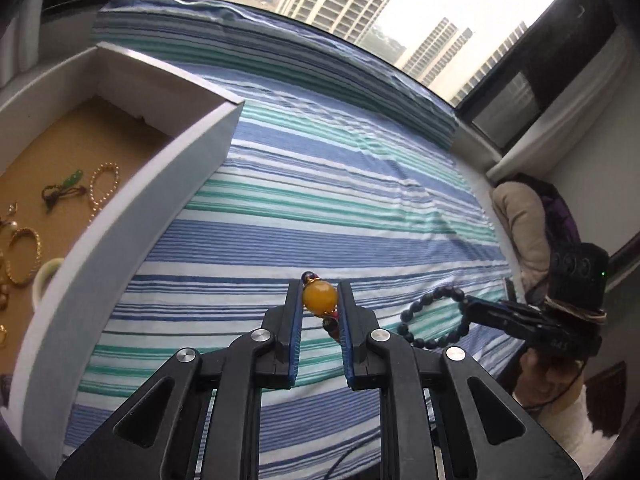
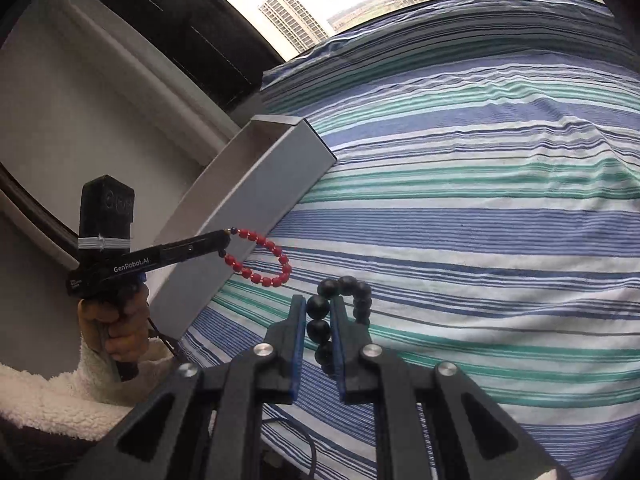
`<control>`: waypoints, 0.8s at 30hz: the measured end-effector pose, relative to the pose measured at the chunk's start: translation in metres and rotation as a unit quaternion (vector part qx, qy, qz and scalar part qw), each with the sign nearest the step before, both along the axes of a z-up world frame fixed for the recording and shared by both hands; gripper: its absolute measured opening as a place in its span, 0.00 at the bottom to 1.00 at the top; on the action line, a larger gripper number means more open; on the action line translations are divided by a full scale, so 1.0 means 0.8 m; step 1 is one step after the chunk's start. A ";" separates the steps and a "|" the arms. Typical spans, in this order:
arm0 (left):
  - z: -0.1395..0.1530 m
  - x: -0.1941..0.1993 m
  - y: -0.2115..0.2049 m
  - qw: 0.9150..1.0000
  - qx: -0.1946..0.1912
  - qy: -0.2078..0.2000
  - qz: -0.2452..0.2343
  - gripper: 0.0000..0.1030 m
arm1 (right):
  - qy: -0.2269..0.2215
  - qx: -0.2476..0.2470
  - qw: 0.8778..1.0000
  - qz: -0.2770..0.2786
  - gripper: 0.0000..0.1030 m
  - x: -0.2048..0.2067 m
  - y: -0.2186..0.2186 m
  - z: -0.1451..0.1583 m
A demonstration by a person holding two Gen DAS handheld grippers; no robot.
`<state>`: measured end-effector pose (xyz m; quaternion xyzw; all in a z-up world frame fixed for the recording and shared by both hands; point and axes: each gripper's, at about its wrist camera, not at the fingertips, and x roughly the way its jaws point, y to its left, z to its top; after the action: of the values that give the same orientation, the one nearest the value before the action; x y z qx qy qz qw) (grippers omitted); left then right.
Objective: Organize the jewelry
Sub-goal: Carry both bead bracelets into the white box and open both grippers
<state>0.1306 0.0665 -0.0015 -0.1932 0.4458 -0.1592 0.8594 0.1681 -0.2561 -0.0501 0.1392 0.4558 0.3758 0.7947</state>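
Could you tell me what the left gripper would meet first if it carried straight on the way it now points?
Probably the striped bedspread. The left gripper, shut on the red bead bracelet, points over open fabric, right of the white box; depth is unclear.

Place: we take this for a bedroom in a high-rise home.
Bed (image 1: 320, 200): we see a striped blue, green and white sheet spread over it.
Window (image 1: 400, 8): we look out on apartment towers from well above ground.
Pillow (image 1: 520, 224): we find it beside the bed.
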 end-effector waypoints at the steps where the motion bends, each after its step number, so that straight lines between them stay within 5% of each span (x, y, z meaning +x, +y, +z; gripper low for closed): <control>1: 0.017 -0.007 0.016 1.000 -0.002 -0.008 0.012 0.14 | -0.008 0.008 1.000 0.011 0.12 0.003 0.013 0.015; 5: 0.073 -0.032 0.093 0.996 0.018 -0.034 0.076 0.14 | -0.043 0.039 0.997 0.058 0.12 0.019 0.079 0.074; 9: 0.086 -0.046 0.170 0.985 0.079 -0.035 0.150 0.15 | -0.067 0.063 0.991 0.097 0.12 0.047 0.163 0.111; 15: 0.020 -0.039 0.240 0.969 0.137 0.025 0.206 0.15 | -0.048 0.074 0.986 0.144 0.12 0.103 0.302 0.108; 20: -0.051 -0.022 0.266 0.959 0.153 0.084 0.224 0.15 | -0.019 -0.006 0.987 0.158 0.12 0.137 0.412 0.060; 24: -0.074 -0.017 0.268 0.952 0.183 0.098 0.226 0.17 | 0.009 -0.073 0.981 0.177 0.15 0.152 0.482 0.016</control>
<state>0.1173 0.2808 -0.0605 -0.1427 0.4941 0.1434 0.8455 0.2895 0.1296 -0.0375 0.0012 0.5068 0.4749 0.7195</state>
